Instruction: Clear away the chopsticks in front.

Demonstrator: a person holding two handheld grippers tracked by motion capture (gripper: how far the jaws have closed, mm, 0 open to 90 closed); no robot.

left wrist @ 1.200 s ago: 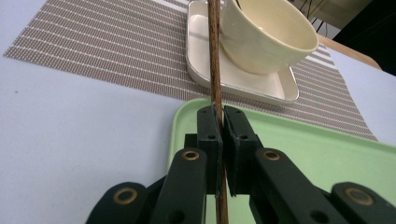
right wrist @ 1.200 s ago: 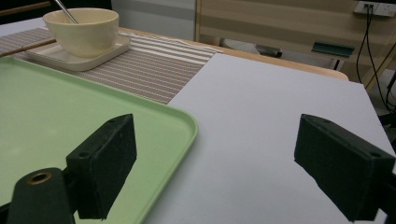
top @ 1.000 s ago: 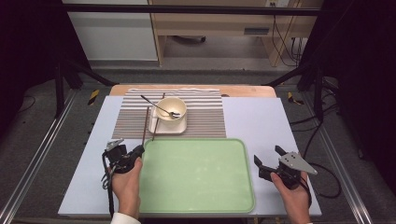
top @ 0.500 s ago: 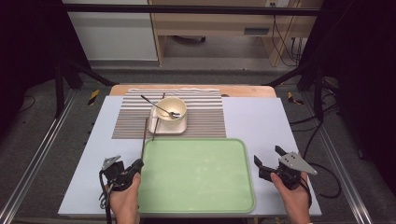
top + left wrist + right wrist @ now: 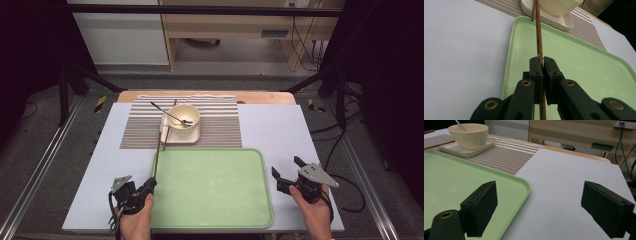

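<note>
My left gripper (image 5: pixel 150 183) (image 5: pixel 543 61) is shut on a brown chopstick (image 5: pixel 157 152) (image 5: pixel 538 32) near the table's front left. The stick runs forward along the left rim of the green tray (image 5: pixel 210 220) (image 5: pixel 584 65) toward a cream square plate (image 5: pixel 192 136) (image 5: pixel 549 18). A second chopstick (image 5: pixel 168 125) (image 5: pixel 533 11) leans on that plate. A cream bowl (image 5: pixel 183 116) (image 5: pixel 470 135) with a metal spoon (image 5: pixel 167 112) stands on the plate. My right gripper (image 5: pixel 285 166) (image 5: pixel 540 197) stands open just right of the tray, with nothing between its fingers.
A striped placemat (image 5: pixel 220 125) (image 5: pixel 506 155) lies under the plate at the back of the pale table (image 5: pixel 280 130). A wooden strip (image 5: pixel 260 96) borders the far edge. Dark stands and cables surround the table.
My left gripper has drawn back toward the front edge, pulling the chopstick with it along the tray's left rim. The right gripper has kept still.
</note>
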